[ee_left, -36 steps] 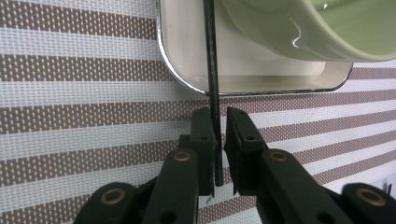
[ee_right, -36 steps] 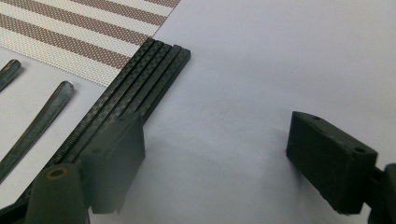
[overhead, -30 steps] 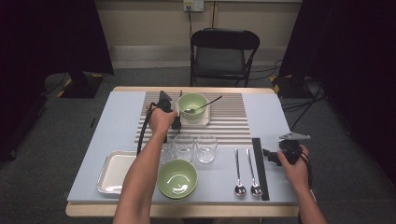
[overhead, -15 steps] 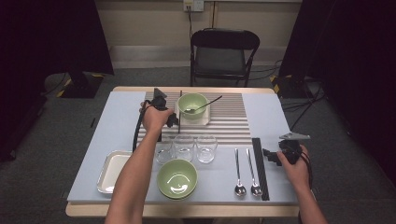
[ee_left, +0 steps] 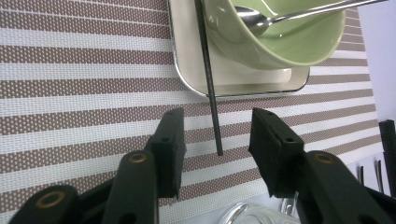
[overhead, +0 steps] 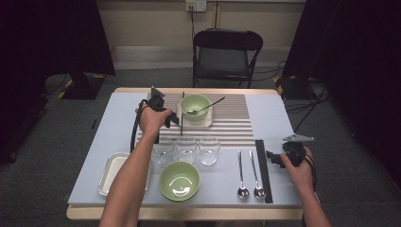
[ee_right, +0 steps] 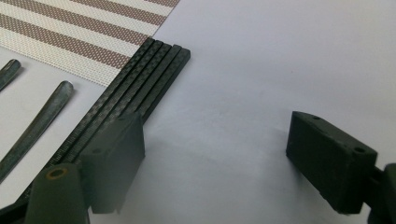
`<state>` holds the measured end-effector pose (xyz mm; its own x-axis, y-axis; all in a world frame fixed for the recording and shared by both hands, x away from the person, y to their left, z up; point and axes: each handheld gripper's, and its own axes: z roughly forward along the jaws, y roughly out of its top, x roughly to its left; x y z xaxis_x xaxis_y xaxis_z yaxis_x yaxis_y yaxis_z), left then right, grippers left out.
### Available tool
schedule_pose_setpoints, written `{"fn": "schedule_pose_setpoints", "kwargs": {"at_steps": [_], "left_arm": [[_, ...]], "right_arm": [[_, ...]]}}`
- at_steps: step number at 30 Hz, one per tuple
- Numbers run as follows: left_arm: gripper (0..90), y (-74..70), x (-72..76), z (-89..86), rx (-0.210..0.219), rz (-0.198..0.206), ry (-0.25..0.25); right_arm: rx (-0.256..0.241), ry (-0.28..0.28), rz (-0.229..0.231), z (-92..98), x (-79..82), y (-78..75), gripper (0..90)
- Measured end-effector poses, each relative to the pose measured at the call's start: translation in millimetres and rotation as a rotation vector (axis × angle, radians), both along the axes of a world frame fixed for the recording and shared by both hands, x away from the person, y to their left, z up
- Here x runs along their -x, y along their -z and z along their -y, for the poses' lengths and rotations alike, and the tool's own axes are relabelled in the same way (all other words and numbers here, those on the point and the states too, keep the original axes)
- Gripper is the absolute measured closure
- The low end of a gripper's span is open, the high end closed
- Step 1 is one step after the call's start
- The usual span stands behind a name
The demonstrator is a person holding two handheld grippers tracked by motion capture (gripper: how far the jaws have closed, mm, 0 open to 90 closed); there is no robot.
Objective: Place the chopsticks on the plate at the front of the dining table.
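Note:
My left gripper (overhead: 173, 118) (ee_left: 215, 135) hovers open over the striped placemat (overhead: 236, 124). A single black chopstick (overhead: 182, 113) (ee_left: 208, 74) lies there, and its near tip sits between my jaws, untouched. The chopstick runs along the left rim of a white tray (overhead: 208, 120) (ee_left: 243, 81). That tray carries a green bowl (overhead: 194, 105) (ee_left: 289, 39) with a spoon (overhead: 208, 106) (ee_left: 299, 14) in it. At the right, my right gripper (overhead: 273, 157) (ee_right: 215, 154) is open wide over bare table, just right of a bundle of black chopsticks (overhead: 263, 170) (ee_right: 140, 88).
Three glasses (overhead: 187, 149) stand in a row below the placemat. In front of them is a second green bowl (overhead: 179, 180), with a metal tray (overhead: 109, 172) to its left. Two spoons (overhead: 241, 175) (ee_right: 39, 121) lie left of the chopstick bundle. A folding chair (overhead: 227, 52) stands behind the table.
My left hand and gripper have drifted a little to the left along the placemat. The right gripper has stayed where it was.

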<state>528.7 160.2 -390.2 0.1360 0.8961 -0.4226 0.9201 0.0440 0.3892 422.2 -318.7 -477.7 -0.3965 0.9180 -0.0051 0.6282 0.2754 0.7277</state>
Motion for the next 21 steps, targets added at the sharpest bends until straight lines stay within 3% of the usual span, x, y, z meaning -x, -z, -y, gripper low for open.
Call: {"fn": "schedule_pose_setpoints", "kwargs": {"at_steps": [8, 21], "left_arm": [[44.6, -7.7, 6.1, -6.4, 0.002, 0.038, 0.007], [39.3, -16.4, 20.5, -13.7, 0.013, 0.076, 0.027]], "right_arm": [[-0.003, -0.001, -0.003, 0.1, 0.0, -0.2, 18.1], [-0.001, -0.004, -0.004, 0.2, 0.0, -0.7, 17.8]]}}
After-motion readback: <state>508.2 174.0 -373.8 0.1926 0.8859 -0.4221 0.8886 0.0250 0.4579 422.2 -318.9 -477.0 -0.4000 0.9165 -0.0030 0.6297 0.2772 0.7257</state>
